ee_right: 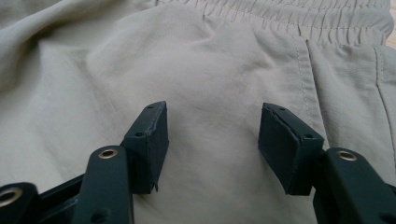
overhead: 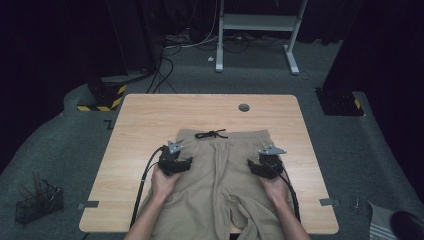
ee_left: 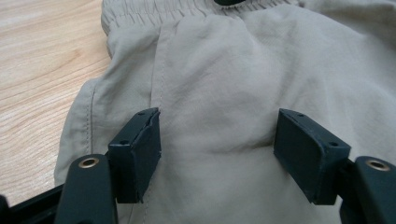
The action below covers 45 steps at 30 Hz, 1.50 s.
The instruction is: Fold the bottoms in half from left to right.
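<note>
The left tool [ee_left: 217,156] stands with its jaws spread, nothing pinched between them; the tan fabric of the shorts [ee_left: 243,84] lies directly under and ahead of the pads, which appear to hover just above or rest lightly on it. The right tool [ee_right: 212,147] is likewise spread and holds nothing, with the same cloth below it. Ahead of each tool runs the elastic waistband [ee_right: 299,18], and a vertical side seam lies just outboard of each tool. The shorts are judged light, soft and limp: the cloth will wrinkle, drape and slide on the wood, so a single pinch will lift only a fold. The gathered waistband or the seamed outer edges are the thicker, firmer places to take hold. In the high view each hand grips its tool from behind, forearms entering from the near edge, left tool [overhead: 175,161] and right tool [overhead: 266,164] pointing forward and down, well apart, one over each leg panel. The shorts lie flat on the bench [overhead: 150,115], black drawstring [overhead: 210,133] beyond the tools.
</note>
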Each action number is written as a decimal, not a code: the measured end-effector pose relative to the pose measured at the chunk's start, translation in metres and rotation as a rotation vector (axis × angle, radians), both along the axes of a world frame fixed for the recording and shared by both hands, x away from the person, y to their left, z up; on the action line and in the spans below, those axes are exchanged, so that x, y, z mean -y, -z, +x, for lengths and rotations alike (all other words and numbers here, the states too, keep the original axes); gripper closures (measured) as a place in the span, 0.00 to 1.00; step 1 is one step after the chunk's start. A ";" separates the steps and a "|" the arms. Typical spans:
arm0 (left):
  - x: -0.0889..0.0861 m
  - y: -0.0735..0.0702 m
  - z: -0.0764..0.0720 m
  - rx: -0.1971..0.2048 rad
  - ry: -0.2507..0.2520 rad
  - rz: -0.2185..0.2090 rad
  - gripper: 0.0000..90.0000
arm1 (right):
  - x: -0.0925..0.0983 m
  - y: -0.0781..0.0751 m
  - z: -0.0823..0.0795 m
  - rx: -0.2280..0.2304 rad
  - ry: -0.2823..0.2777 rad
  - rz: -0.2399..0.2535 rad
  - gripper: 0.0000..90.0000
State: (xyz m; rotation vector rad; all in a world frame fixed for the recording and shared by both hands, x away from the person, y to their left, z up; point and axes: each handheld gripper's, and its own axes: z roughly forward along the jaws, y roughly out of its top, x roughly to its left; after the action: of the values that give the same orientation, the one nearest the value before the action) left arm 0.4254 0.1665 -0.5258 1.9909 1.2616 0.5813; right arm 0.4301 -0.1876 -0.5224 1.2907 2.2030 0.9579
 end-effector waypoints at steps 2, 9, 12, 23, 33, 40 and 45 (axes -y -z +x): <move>0.000 0.000 -0.002 0.001 0.004 0.002 0.36 | 0.000 0.000 -0.001 0.001 -0.001 -0.001 0.47; 0.002 0.000 -0.021 0.000 0.011 -0.002 0.36 | 0.003 0.000 -0.020 0.004 -0.006 -0.003 0.47; 0.003 0.000 -0.036 -0.002 0.021 -0.010 0.35 | 0.003 0.000 -0.028 0.006 -0.004 -0.006 0.47; 0.001 -0.012 -0.034 0.002 0.047 -0.036 0.35 | 0.005 -0.006 -0.038 0.019 -0.030 0.040 0.48; 0.005 0.000 -0.011 -0.004 0.016 0.006 0.36 | -0.007 0.000 -0.005 -0.001 -0.016 -0.010 0.47; 0.006 0.000 -0.034 -0.004 0.041 -0.001 0.36 | -0.005 0.000 -0.027 0.004 -0.018 -0.017 0.46; 0.001 -0.001 -0.048 -0.016 0.068 -0.024 0.36 | -0.001 0.000 -0.050 0.003 -0.041 -0.015 0.46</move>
State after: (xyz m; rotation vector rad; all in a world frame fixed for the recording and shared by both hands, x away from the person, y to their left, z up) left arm 0.3771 0.1659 -0.5248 2.0136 1.2004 0.5160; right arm 0.3801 -0.1865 -0.5223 1.2419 2.2381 0.9560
